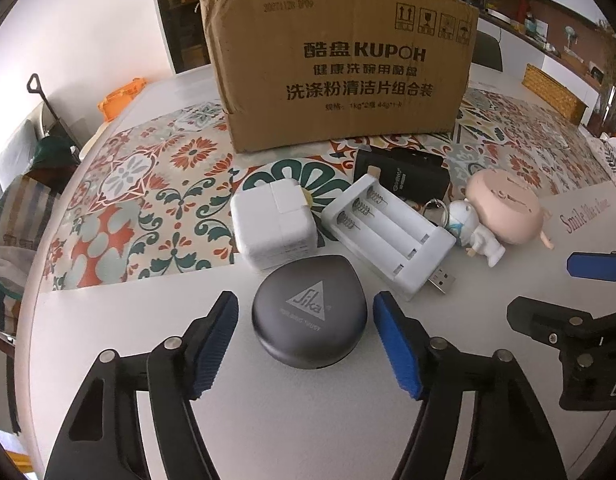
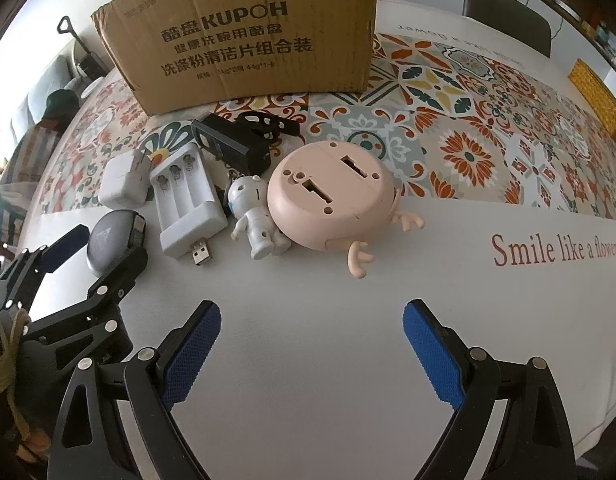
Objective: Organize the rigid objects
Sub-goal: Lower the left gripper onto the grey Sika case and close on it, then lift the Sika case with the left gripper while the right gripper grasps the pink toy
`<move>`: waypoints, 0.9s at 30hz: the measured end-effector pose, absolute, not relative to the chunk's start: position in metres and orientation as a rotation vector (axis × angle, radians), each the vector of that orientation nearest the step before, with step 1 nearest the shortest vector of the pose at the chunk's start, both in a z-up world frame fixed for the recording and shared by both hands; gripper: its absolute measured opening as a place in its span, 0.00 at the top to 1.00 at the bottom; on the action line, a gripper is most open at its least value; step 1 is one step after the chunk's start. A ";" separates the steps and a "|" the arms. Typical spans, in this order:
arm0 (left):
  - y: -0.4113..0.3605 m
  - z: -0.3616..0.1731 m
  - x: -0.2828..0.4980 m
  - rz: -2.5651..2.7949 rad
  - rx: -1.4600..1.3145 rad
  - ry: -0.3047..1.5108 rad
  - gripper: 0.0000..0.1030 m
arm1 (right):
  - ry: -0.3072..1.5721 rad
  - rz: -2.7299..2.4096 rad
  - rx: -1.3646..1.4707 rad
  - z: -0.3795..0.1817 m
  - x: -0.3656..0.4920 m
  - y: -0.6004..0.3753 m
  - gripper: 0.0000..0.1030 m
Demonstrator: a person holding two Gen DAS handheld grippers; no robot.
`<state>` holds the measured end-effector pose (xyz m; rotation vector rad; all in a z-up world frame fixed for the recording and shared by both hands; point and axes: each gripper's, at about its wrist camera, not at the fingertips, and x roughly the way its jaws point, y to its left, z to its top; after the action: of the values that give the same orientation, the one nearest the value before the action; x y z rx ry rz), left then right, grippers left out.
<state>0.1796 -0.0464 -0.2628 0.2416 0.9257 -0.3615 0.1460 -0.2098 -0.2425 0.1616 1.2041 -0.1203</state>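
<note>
Sika-marked grey case (image 1: 309, 312) sits on the worktop (image 1: 316, 420) right between the fingers of my left hand-held gripper (image 1: 308, 346), and the blue pads (image 1: 214, 344) flank it on both sides with a sliver of worktop showing at each flank. So the left hand-held gripper is released for now, straddling the case without pressing it. My right hand-held gripper (image 2: 310, 354) is also released, jaws wide over bare worktop with nothing between them.

I judge the case to be a hard, light shell with a smooth domed lid, likely slick at the top. The best hold looks low on its two side walls, where the pads can sit flat, not up on the curve where it could squirt out.

Just beyond the case, from the left hand-held gripper, lie a white power adapter (image 1: 274, 222) and a white battery charger (image 1: 386, 234) with its USB plug pointing back toward me; further off stands the cardboard box (image 1: 340, 68), the likely place for these things.

The left wrist view shows the case's logo and the gaps at both pads. The right wrist view shows instead the pink round toy (image 2: 332, 196) with its slotted underside up and the small white figurine (image 2: 256, 216) leaning against it, both ahead of my right hand-held gripper, and it shows the left hand-held gripper from the side, where one finger hides part of the case.
</note>
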 end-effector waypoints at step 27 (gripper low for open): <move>-0.051 -0.248 0.171 -0.378 0.189 0.910 0.46 | 1.181 -0.073 0.160 -0.242 0.148 -0.211 0.10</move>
<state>0.1715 -0.0506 -0.2481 0.1892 0.9100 -0.3779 0.1481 -0.2109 -0.2419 0.1602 1.1813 -0.0735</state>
